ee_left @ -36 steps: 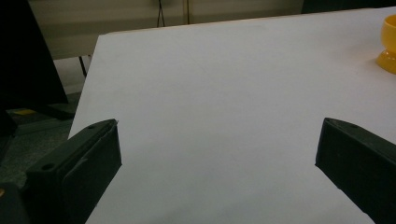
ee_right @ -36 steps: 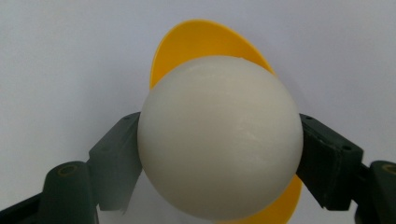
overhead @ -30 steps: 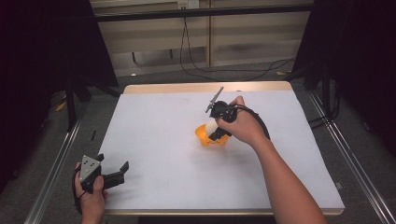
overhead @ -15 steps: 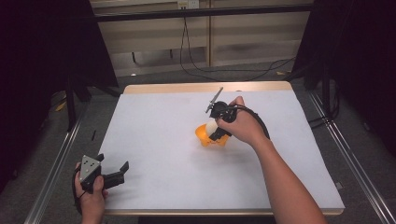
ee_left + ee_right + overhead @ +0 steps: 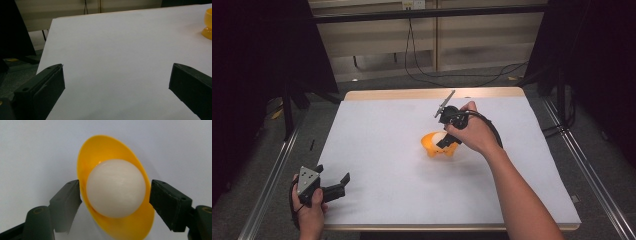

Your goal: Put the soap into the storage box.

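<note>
White table [image 5: 377,150]; my right gripper [image 5: 113,197] has just been closing on the yellow cup [image 5: 140,225], which sits near centre with a white egg [image 5: 116,187] inside. At 7 o'clock, my left gripper [image 5: 117,87] gapes wide, holding nothing.

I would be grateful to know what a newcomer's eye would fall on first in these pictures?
A white egg in a yellow cup stands out near the middle of the white table. The right claw brackets it, jaws at the cup's sides, just closed in. The left claw waits open at the near left corner.
</note>
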The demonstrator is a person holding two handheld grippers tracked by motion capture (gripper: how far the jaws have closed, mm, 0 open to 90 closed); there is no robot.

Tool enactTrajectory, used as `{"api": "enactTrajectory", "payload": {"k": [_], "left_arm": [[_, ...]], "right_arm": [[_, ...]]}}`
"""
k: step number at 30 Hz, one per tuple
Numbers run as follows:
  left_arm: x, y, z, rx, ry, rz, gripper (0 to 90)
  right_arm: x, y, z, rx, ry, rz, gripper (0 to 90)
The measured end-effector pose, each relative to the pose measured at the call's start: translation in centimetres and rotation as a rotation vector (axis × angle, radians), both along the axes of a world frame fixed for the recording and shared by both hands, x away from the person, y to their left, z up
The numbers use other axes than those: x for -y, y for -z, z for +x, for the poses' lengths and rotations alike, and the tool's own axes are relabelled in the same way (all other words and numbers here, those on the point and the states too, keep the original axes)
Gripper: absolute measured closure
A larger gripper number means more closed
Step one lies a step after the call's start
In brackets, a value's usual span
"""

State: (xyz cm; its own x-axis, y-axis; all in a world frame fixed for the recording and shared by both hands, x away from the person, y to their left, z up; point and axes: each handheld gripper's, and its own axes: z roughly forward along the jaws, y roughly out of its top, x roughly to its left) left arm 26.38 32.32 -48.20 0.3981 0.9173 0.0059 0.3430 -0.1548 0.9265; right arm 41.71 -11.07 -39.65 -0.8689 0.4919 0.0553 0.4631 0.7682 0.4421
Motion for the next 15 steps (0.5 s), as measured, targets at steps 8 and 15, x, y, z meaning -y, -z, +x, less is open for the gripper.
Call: {"api": "enactTrajectory", "payload": {"k": [8, 15], "left_arm": [[0.0, 0.0, 0.0, 0.0, -0.001, 0.0, 0.0], [0.0, 0.0, 0.0, 0.001, -0.001, 0.001, 0.0]], "right_arm": [[0.3, -0.2, -0.4, 0.002, 0.0, 0.005, 24.3], [1.1, -0.3, -0.7, 0.009, 0.009, 0.007, 24.3]]}}
